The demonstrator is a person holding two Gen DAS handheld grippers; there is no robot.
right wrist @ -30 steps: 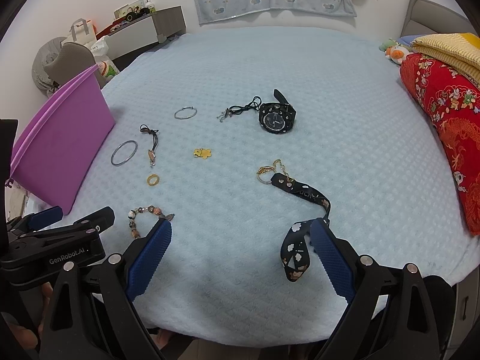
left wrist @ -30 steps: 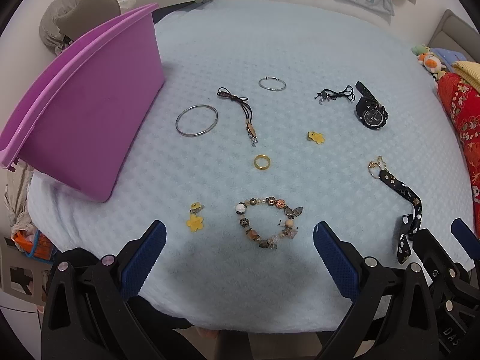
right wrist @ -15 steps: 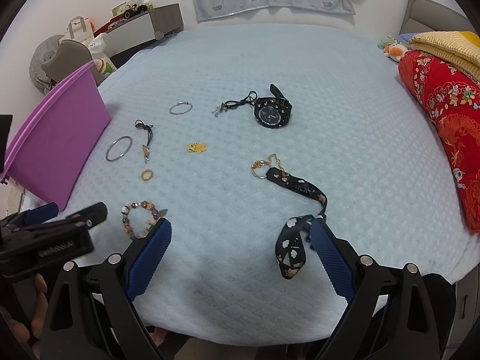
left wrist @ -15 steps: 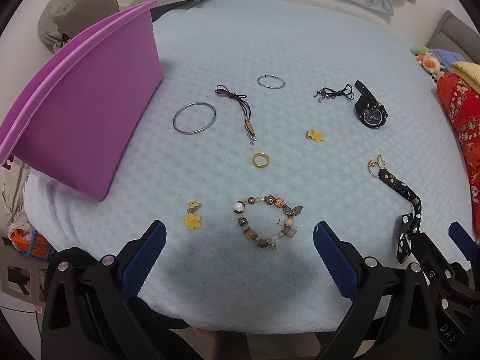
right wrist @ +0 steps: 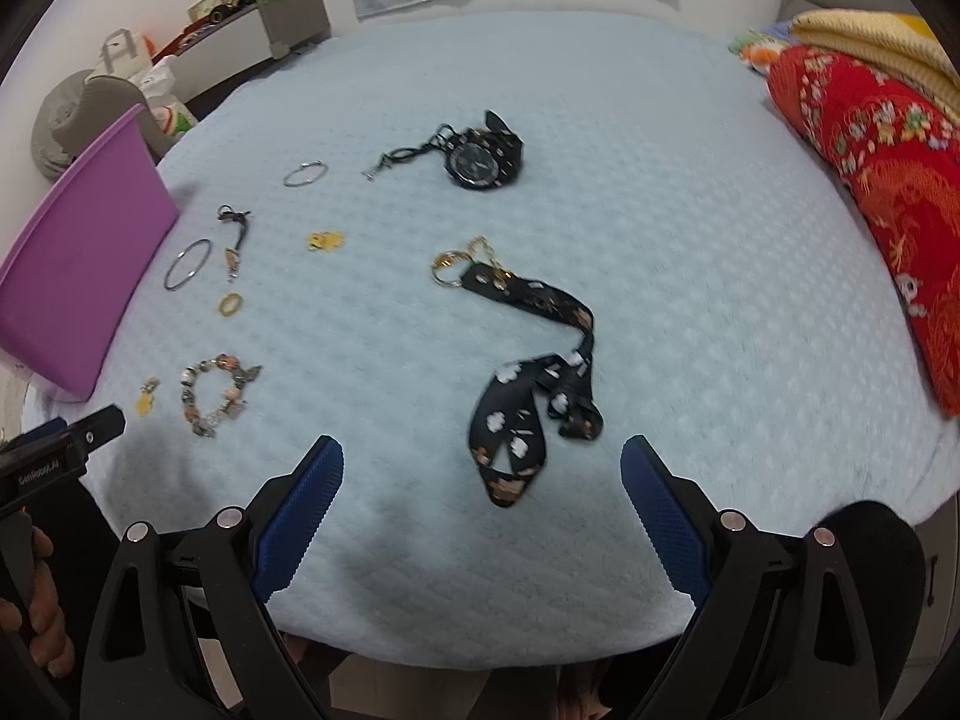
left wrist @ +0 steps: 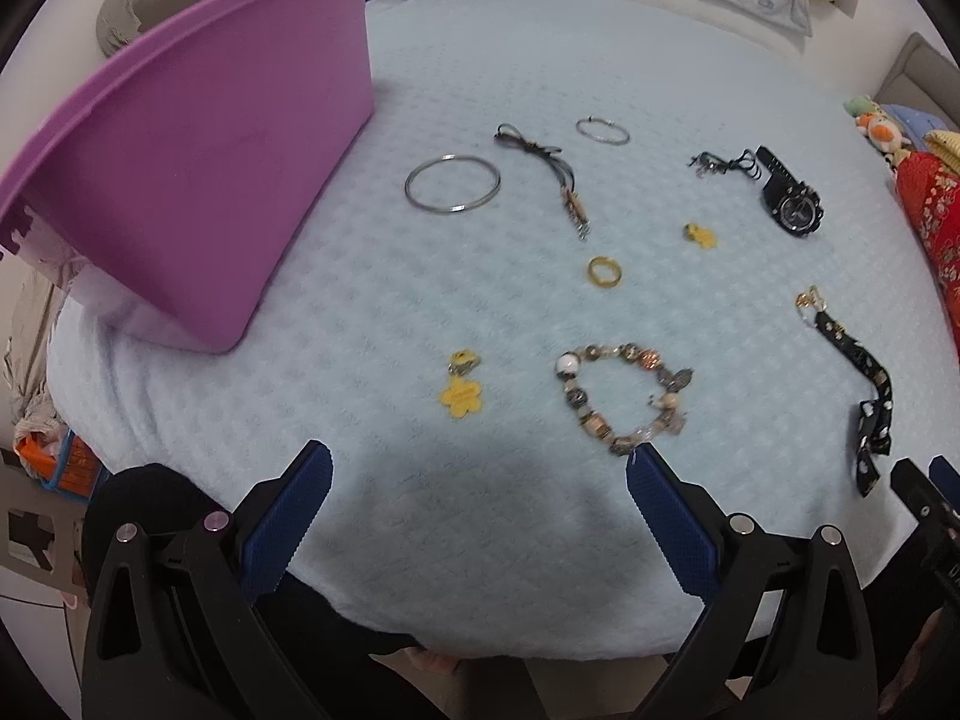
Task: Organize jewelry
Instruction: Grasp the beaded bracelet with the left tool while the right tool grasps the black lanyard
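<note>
Jewelry lies scattered on a pale blue blanket (left wrist: 540, 60) whose near edge curves just under both grippers. The left gripper (left wrist: 478, 498) and right gripper (right wrist: 482, 477) are released, jaws wide, holding nothing, above bare blanket at that near edge. A purple bin (left wrist: 198, 180) sits at the left edge, tilted; its inside cannot be seen. Near it lie a bangle (left wrist: 451, 184), a cord pendant (left wrist: 558, 180) and a small ring (left wrist: 604, 272). A bead bracelet (left wrist: 624, 399) and yellow charm (left wrist: 461, 397) lie closest to the left gripper. A black strap (right wrist: 528, 384) lies ahead of the right gripper, a watch (right wrist: 483, 162) farther in. A red quilt (right wrist: 882, 180) borders the right edge; the far half is open.
</note>
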